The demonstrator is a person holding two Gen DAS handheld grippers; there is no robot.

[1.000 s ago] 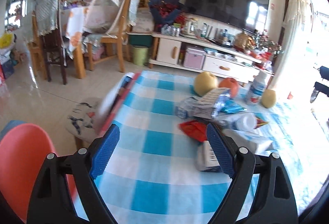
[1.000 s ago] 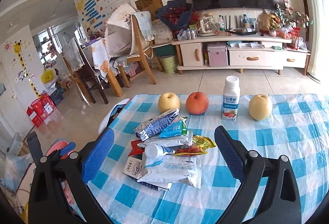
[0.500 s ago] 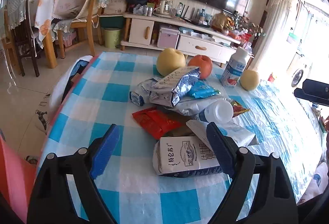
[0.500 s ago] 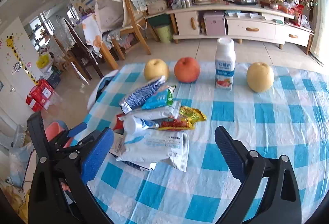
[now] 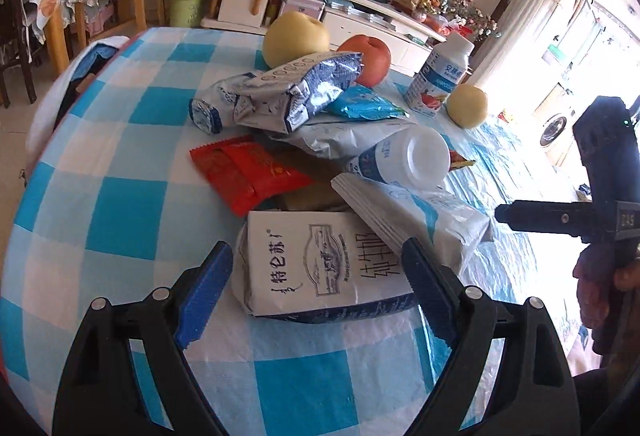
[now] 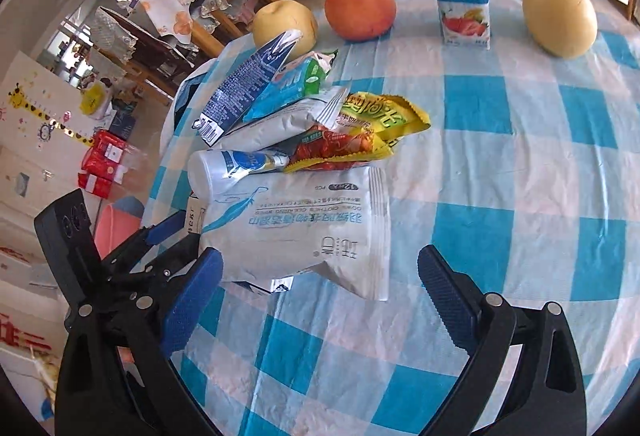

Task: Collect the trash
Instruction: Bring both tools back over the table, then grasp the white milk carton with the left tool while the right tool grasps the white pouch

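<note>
Through the left wrist camera we see our left gripper [image 5: 316, 292] spread wide, gripping nothing, its fingers flanking the milk carton [image 5: 320, 268] at the near edge of the trash pile on the checked tablecloth [image 5: 128, 164]. Through the right wrist camera, our right gripper [image 6: 320, 284] is likewise released, above the white wipes packet [image 6: 304, 232].
</note>
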